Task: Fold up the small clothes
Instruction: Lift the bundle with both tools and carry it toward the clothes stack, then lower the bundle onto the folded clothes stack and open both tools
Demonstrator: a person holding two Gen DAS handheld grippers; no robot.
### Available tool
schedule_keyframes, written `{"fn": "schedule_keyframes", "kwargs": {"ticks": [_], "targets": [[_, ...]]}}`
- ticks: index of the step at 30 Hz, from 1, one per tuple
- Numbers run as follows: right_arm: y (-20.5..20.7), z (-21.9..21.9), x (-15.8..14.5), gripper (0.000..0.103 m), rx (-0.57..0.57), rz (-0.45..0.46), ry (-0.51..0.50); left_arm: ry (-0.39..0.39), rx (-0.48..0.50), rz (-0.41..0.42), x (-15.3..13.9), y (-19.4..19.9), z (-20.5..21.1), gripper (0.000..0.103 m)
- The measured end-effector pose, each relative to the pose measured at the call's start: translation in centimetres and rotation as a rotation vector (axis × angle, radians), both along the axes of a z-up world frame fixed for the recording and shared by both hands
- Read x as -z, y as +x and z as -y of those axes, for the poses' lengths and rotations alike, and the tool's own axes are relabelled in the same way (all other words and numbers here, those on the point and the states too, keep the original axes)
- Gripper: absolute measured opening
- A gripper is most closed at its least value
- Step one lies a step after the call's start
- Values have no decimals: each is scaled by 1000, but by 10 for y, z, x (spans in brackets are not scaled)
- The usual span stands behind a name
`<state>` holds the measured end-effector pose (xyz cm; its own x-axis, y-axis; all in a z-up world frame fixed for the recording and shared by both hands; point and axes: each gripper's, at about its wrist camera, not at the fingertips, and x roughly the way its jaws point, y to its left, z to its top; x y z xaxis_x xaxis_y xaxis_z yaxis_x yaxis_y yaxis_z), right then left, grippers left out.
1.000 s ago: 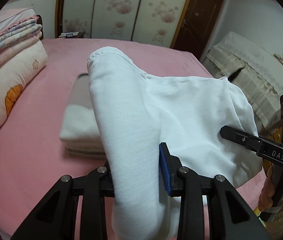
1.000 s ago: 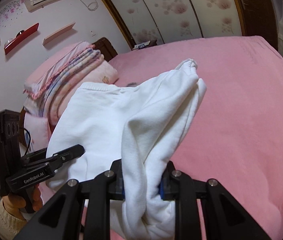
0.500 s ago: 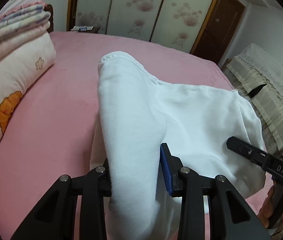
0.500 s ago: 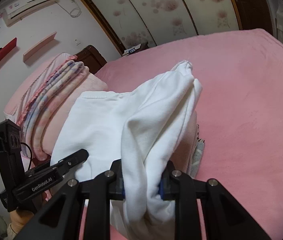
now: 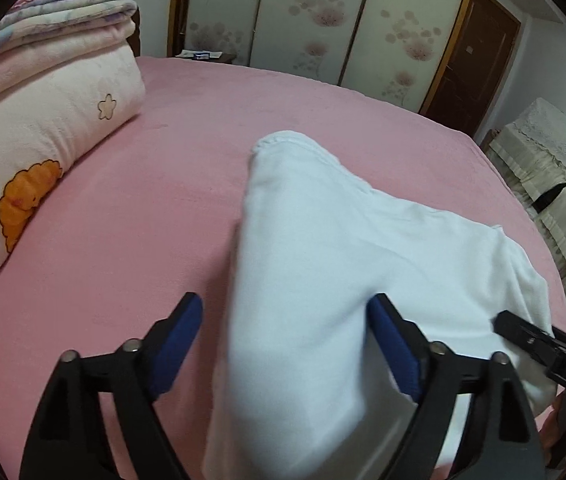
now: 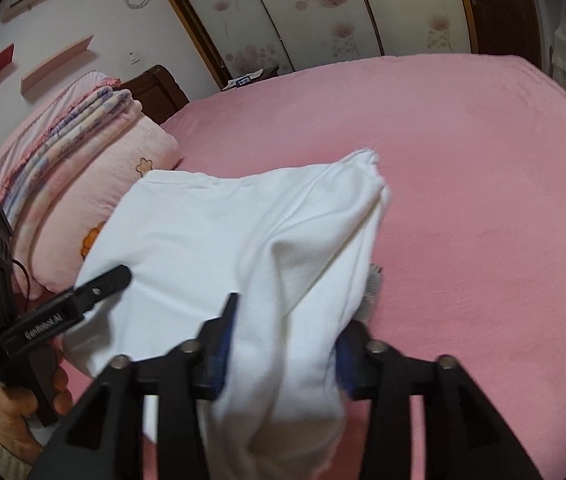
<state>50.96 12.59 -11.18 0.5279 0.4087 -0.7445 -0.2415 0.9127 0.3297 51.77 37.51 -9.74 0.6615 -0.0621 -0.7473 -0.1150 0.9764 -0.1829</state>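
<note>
Left gripper [image 5: 285, 322] spread wide, just opened; right gripper [image 6: 289, 334] opening too. White top [image 5: 323, 264] sits loose between both. Risk: cloth snags blue pad at 3 o'clock, fold pulls apart.

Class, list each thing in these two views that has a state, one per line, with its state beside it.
white garment: folded over, lying on the bed.
left hand-held gripper: open, jaws just widened, cloth between them unpressed.
right hand-held gripper: open, just released, cloth between.
blankets: folded, stacked on pillow.
door: shut.
</note>
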Motion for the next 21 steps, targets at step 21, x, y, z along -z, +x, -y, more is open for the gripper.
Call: {"fn": "schedule_keyframes", "kwargs": {"ticks": [21], "targets": [[-74,20,-68,65,-49,270,-183,288,-262,89,-38,-82,-15,96]]}}
